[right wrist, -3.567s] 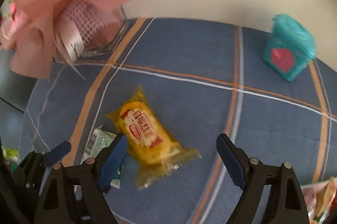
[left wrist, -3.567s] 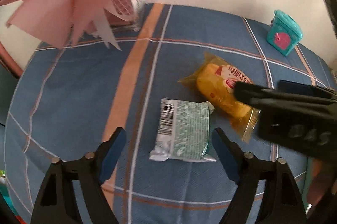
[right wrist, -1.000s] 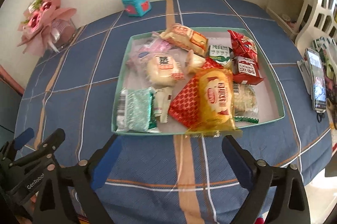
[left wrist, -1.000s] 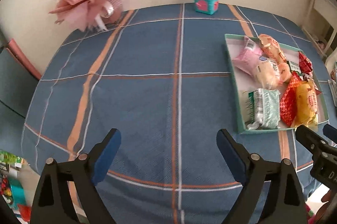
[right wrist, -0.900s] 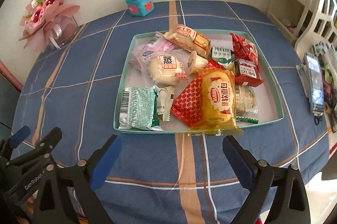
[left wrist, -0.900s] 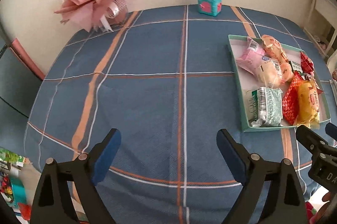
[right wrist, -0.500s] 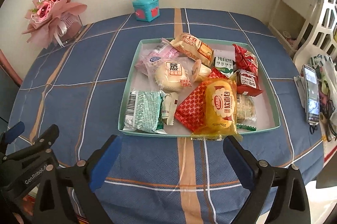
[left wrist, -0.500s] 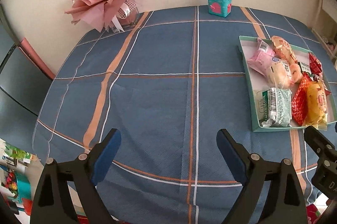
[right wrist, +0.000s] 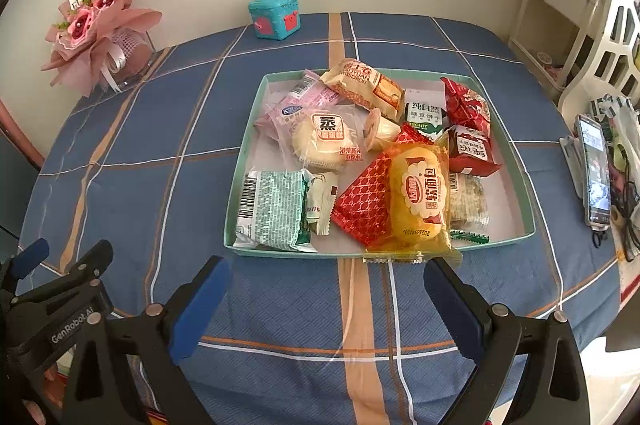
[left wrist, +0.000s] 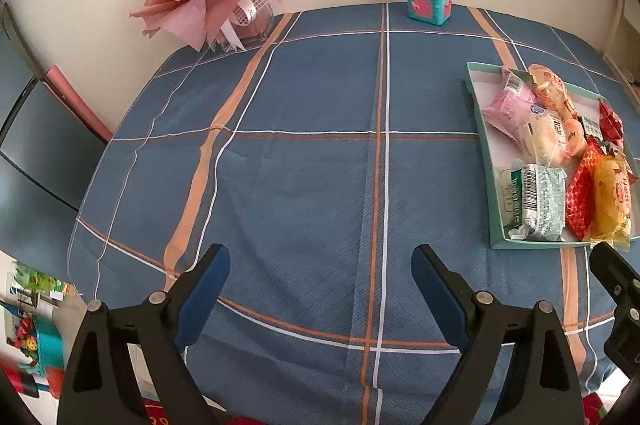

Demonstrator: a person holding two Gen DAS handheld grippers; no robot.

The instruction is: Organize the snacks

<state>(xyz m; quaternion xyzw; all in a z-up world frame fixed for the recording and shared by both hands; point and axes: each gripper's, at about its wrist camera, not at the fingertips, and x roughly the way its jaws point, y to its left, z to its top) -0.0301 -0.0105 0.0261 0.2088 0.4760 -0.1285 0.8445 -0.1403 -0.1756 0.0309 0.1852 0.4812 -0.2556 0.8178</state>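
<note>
Hovering wide open and holding nothing: left gripper point(left wrist: 320, 289) over bare tablecloth point(left wrist: 304, 185), right gripper point(right wrist: 326, 299) just near of tray point(right wrist: 520, 161). Lying in tray: green packet point(right wrist: 272, 211) near-left, yellow bread packet point(right wrist: 420, 201) overhanging near rim.

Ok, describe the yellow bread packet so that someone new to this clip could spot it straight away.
Find the shallow teal tray on the blue plaid tablecloth, then look at its near edge, right of centre. The yellow bread packet lies there on top of a red patterned packet, its end hanging over the rim. It is the only bright yellow wrapper, with a red oval logo.
</note>
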